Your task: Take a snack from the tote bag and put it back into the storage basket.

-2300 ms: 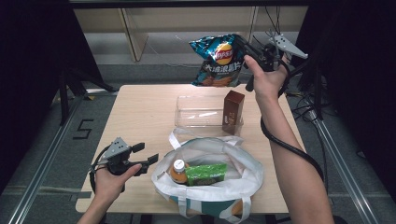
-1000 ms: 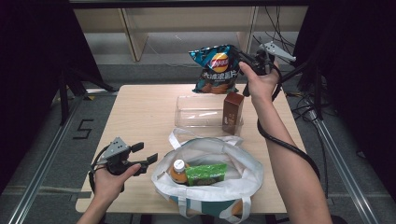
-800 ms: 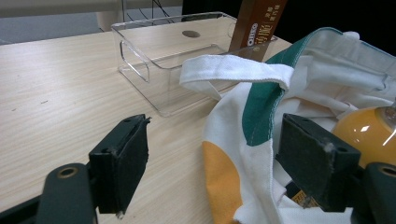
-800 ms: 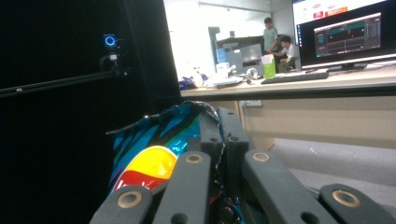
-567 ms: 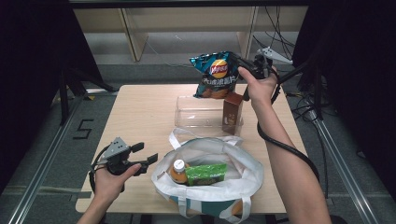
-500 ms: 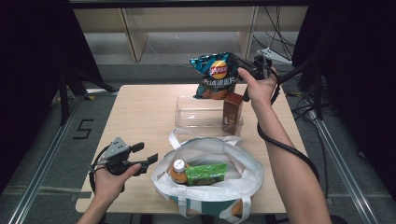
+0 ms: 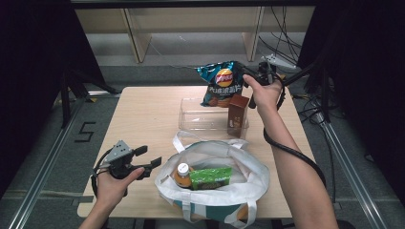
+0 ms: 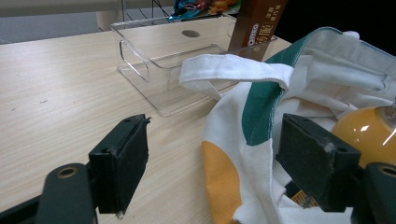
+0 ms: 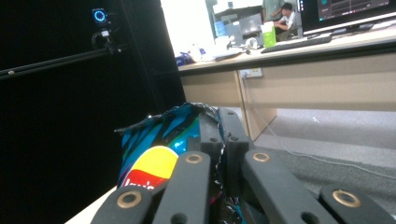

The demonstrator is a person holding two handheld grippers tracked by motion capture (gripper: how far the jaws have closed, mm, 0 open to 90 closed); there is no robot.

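A blue bag of crisps point(image 7: 221, 89) hangs over the far end of a clear plastic bin point(image 7: 203, 114), pinched at its top edge by my right gripper point(image 7: 244, 72), which is shut on it. The right gripper view has both jaws pressed together on the bag's crimped top point(image 9: 187, 126). A brown carton point(image 7: 237, 116) stands upright in the bin's right end. My left gripper point(image 7: 149, 158) rests open near the table's front left, beside a white tote bag point(image 7: 248, 168) with a green and orange print point(image 8: 261, 112). The tote holds an orange bottle point(image 7: 182, 175) and a green packet point(image 7: 210, 177).
The wooden table point(image 7: 143, 119) has bare surface on its left half. A tote handle point(image 8: 233, 72) lies across the near edge of the bin point(image 8: 159, 60). Cables point(image 7: 291, 152) trail along the right arm. Metal rails point(image 7: 43, 167) run along both sides of the table.
My right gripper has come down and toward the bin with the crisp bag, which now hangs low over the bin's far end. The left gripper has stayed put.
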